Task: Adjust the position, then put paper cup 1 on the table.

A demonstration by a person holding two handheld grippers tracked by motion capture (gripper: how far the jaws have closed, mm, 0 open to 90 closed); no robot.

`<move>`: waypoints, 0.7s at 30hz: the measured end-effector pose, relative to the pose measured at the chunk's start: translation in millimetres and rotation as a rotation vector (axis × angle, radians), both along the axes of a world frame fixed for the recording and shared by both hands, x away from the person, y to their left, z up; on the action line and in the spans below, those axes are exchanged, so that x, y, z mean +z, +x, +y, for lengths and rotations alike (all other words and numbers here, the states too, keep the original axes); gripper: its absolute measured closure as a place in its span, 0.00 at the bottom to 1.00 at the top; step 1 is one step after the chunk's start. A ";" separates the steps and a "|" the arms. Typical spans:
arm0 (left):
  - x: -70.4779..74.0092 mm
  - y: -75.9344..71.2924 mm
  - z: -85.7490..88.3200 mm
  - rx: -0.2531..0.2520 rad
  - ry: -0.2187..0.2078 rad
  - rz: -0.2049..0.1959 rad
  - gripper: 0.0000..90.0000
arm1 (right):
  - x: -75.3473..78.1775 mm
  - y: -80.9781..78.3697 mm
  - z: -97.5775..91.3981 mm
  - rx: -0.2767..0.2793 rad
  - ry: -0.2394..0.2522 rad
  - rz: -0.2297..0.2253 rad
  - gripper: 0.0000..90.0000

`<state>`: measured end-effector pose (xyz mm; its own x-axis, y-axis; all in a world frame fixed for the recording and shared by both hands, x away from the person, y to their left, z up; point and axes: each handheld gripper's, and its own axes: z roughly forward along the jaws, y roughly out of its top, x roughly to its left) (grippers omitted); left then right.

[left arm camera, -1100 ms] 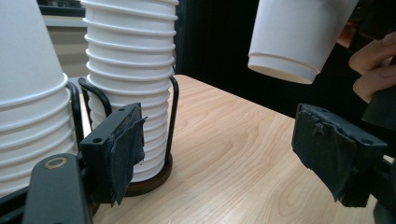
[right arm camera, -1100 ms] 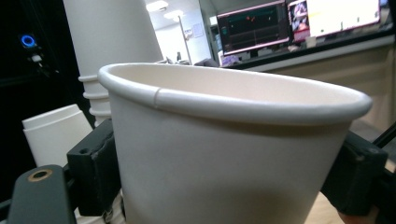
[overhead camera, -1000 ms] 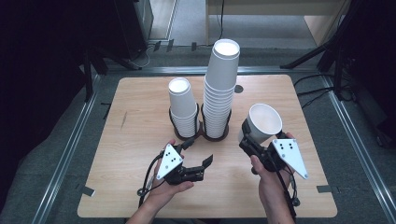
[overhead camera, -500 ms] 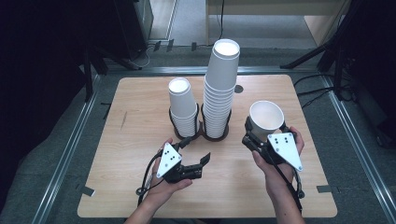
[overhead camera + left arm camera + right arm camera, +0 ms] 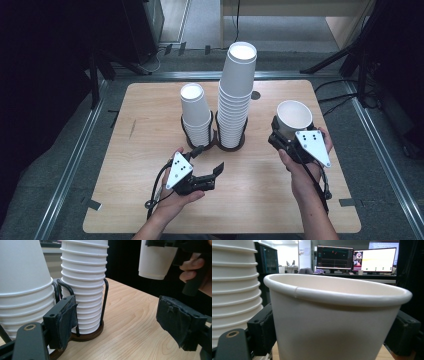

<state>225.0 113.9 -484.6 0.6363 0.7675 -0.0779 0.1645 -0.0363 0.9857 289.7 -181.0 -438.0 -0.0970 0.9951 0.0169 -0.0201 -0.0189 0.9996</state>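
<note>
Two stacks of cups stand in the wire holder point(image 5: 214, 142) at mid-table: a short stack point(image 5: 196, 112) on the left and a tall stack point(image 5: 235, 95) on the right. Your right gripper point(image 5: 281, 137) is grasping a single cup point(image 5: 294, 117), upright and mouth up, to the right of the tall stack and well apart from it. In the left gripper view that cup point(image 5: 156, 260) hangs clear above the table point(image 5: 132, 315), so it is not set down yet. Its jaws have just been easing open a little, yet in the right gripper view the pads sit against both sides of the cup point(image 5: 334, 322), so the grip looks intact.

Your left gripper point(image 5: 212, 172) is released, jaws apart with nothing between them, resting low in front of the holder.

By my reading, one cup has been separated and is in transit; placing it remains. With no loose cups on the table, this looks like an early cup of the job. Keep it level as you lower it, and let go only once the base rests on the wood.
</note>
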 end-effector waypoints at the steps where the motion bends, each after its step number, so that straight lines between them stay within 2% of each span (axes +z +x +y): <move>1: 0.1 0.0 0.2 0.001 0.001 0.000 0.19 | -0.4 2.7 -0.9 0.000 -0.003 0.002 0.15; 10: 0.6 0.8 2.1 0.005 -0.002 -0.001 0.19 | -0.7 19.1 -3.9 0.006 0.000 -0.014 0.15; 12: 0.5 1.1 2.1 0.007 -0.001 0.000 0.19 | -1.6 22.2 -3.4 0.014 0.021 -0.020 0.15; 17: 0.5 1.0 1.9 0.010 0.001 0.000 0.19 | -7.5 32.7 -2.3 0.008 0.002 0.002 0.15; 21: 0.6 2.4 3.2 0.019 -0.001 0.000 0.19 | -12.4 42.7 -4.6 0.019 0.019 0.014 0.15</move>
